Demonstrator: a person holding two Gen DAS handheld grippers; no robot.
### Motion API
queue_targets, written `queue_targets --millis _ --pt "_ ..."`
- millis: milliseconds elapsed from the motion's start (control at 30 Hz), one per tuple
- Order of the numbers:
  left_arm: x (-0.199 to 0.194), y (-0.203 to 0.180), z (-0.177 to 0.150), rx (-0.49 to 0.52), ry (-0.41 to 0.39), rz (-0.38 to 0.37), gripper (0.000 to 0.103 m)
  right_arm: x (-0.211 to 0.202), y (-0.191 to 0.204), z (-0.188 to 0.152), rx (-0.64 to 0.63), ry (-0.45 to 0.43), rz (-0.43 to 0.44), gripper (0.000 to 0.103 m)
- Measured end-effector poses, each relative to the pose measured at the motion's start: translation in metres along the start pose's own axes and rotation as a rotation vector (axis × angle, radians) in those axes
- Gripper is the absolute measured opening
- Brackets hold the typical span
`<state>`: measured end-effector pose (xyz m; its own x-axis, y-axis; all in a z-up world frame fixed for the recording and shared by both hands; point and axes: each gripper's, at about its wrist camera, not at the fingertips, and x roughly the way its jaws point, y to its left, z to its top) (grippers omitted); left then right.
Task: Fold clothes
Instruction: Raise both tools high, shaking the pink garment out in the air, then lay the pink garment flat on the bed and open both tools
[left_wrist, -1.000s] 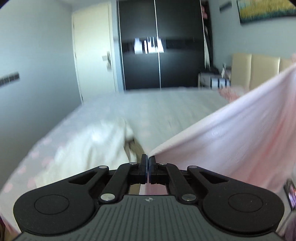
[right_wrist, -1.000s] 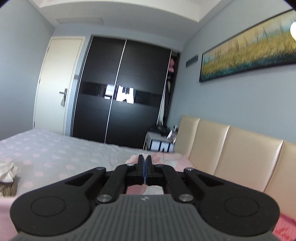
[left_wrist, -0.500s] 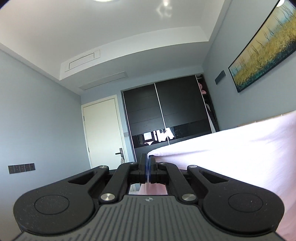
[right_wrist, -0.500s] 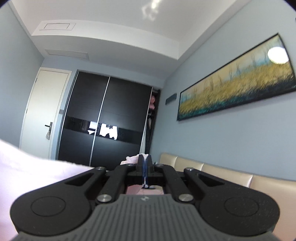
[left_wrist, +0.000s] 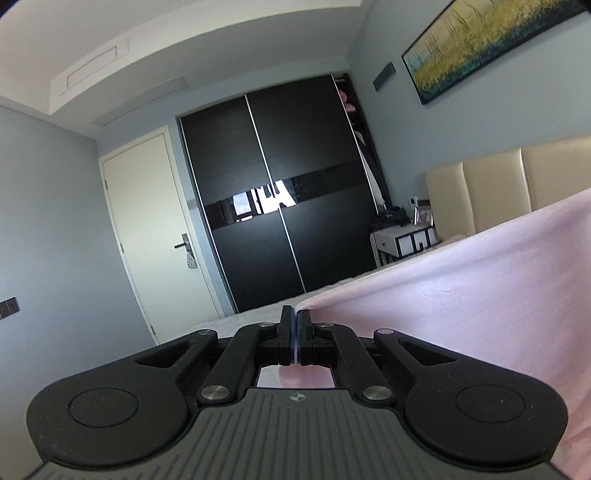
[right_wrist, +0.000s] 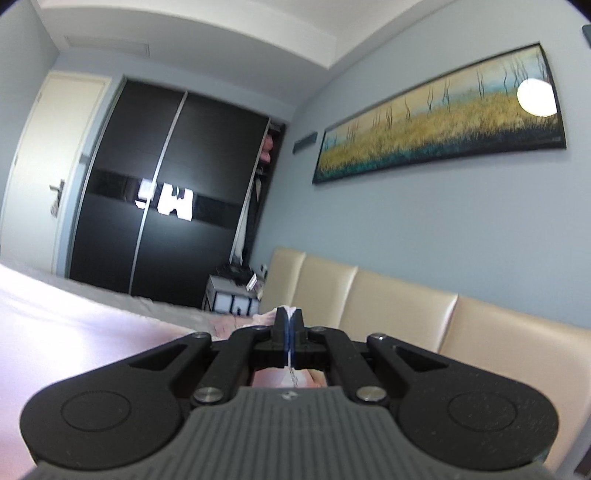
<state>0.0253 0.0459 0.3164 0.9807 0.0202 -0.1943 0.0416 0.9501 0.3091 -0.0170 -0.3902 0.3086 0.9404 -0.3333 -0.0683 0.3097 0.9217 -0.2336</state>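
The pink garment (left_wrist: 461, 314) hangs stretched in the air between the two grippers, above the bed (left_wrist: 251, 317). The left gripper (left_wrist: 295, 332) has its fingers clamped on one corner, and the cloth runs off to the right. The right gripper (right_wrist: 290, 334) has its fingers pinched on another bit of the same cloth, which spreads to the left in its view. The step in hand looks like holding the piece up and spread. Next it likely needs lowering flat onto the bed, both grips firm, with even tension so no corner slips.
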Motion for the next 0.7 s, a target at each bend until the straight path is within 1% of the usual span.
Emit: queue_targets --millis 133,267,400,567,700 --pt "0.056 -0.016 -0.013 0.014 0.102 -0.008 0.000 0.047 0.012 -0.041 0.027 0.128 0.000 0.000" --pt "0.111 -0.024 -0.029 0.034 0.198 0.016 0.000 0.094 0.039 -0.077 0.028 0.215 0.030 0.000" --pt "0.167 -0.020 -0.051 0.047 0.301 0.054 0.000 0.148 0.075 -0.106 0.038 0.290 0.075 0.001" --pt "0.237 -0.022 -0.087 0.119 0.408 0.123 0.000 0.221 0.128 -0.138 0.046 0.390 0.144 0.001" --pt "0.284 -0.026 -0.123 0.165 0.501 0.149 0.000 0.276 0.170 -0.165 0.038 0.460 0.191 0.001"
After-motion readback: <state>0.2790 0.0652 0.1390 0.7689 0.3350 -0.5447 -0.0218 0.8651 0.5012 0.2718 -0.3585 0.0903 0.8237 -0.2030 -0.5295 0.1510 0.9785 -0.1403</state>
